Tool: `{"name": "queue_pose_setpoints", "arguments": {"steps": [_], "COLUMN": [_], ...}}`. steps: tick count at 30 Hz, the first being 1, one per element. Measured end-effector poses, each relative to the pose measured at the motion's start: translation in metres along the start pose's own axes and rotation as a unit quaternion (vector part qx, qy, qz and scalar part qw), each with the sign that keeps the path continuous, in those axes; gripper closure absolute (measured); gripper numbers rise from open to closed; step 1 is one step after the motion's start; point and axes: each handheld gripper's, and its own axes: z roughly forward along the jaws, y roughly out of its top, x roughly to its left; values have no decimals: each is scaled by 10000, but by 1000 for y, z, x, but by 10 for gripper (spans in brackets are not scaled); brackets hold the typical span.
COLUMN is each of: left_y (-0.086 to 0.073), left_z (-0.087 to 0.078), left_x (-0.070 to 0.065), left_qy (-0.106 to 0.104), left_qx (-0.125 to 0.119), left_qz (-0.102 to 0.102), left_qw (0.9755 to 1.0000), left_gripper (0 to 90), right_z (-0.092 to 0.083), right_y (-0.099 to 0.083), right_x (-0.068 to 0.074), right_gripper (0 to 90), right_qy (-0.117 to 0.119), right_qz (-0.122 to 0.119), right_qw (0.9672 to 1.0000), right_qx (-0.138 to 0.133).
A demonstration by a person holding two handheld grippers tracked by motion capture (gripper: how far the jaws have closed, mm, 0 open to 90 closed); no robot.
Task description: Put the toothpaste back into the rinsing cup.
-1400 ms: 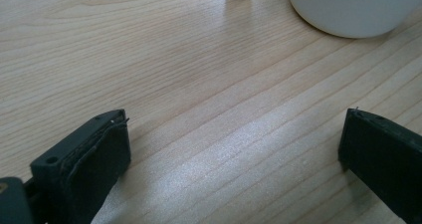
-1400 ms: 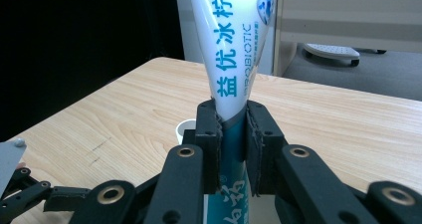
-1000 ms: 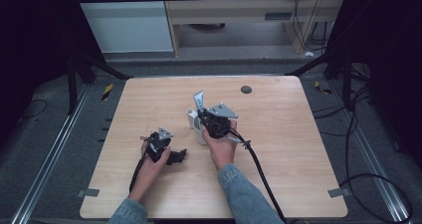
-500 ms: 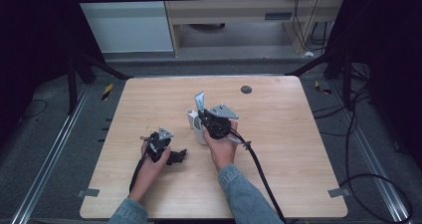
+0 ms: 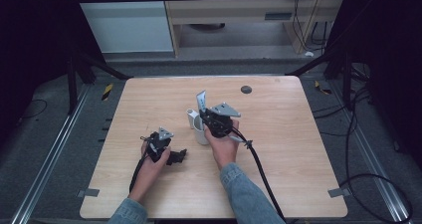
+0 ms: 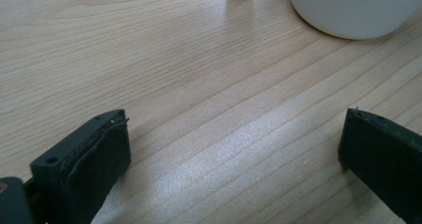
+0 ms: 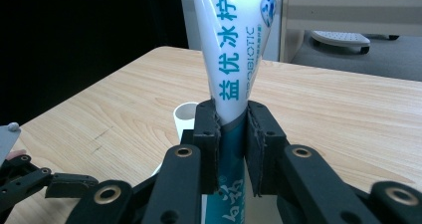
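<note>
Clamping a toothpaste tube (image 7: 231, 55), right gripper (image 7: 232, 134) shows print.

A small dark disc (image 5: 246, 89) lies on the wooden table (image 5: 298, 149), beyond the right gripper (image 5: 205, 116), slightly rightward, well apart.

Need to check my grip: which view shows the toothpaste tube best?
The right gripper view: the toothpaste tube stands upright, clamped between the right gripper jaws, label readable. The high view shows it small above the white cup.
</note>
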Motion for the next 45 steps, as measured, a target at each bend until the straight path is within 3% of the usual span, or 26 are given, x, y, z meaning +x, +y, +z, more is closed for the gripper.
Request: {"name": "queue_pose_setpoints", "arguments": {"steps": [45], "left_y": [0], "left_z": [0], "left_x": [0], "left_qy": [0], "left_qx": [-14], "left_qz": [-14], "left_qw": [10000], "left_gripper": [0], "right_z": [-2], "right_y": [5], "right_x": [-5], "right_gripper": [658], "right_qy": [9], "right_qz": [27], "right_qw": [10000], "right_qx": [50]}}
